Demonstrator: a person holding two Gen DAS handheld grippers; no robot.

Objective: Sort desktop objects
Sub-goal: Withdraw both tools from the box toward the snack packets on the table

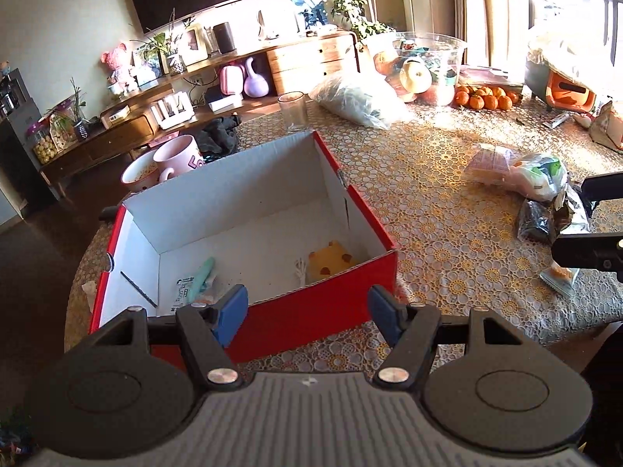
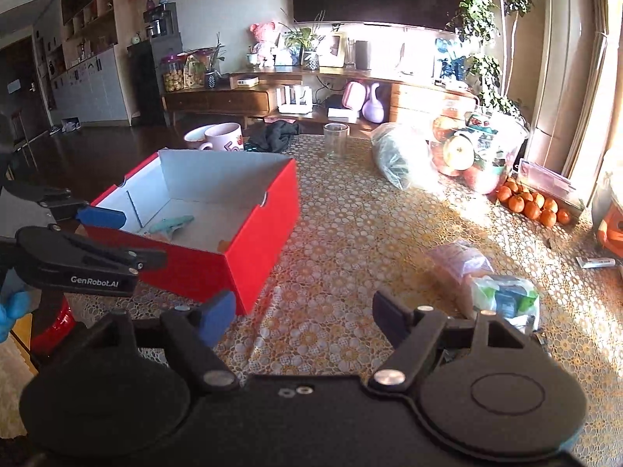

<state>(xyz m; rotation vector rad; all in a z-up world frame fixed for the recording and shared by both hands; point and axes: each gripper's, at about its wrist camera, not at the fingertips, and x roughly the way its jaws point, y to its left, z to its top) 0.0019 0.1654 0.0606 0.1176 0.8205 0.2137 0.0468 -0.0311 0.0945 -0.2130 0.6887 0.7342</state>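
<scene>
Start at your left: the red box (image 1: 323, 303) sits near the table's left edge, open, and your left gripper (image 1: 307, 311) hangs just in front of its near wall with jaws released and nothing between them. Inside the box you already have at least 3 things: a mint-green item (image 1: 204, 272) on a printed packet (image 1: 183, 290) at the near left, and a yellow spotted piece (image 1: 331, 262) toward the right corner, with a small white object beside it that is too small to identify. So part of the sorting looks done.

Moving right, the patterned tablecloth (image 2: 350, 233) is bare in the middle, and your right gripper (image 2: 300, 319) is poised over that stretch, jaws spread and empty.

Further right lies what is probably left for you: a pinkish wrapped packet (image 2: 459, 260) touching a white-and-green bag (image 2: 506, 299), and, from the left wrist view, a dark foil pouch (image 1: 545, 222) just beside them. A small tube (image 2: 595, 261) rests well apart near the far right edge. The oranges (image 2: 533, 204), fruit bowl (image 2: 467, 155) and glass (image 2: 335, 140) at the back may or may not count. By my reading you are roughly midway.
</scene>
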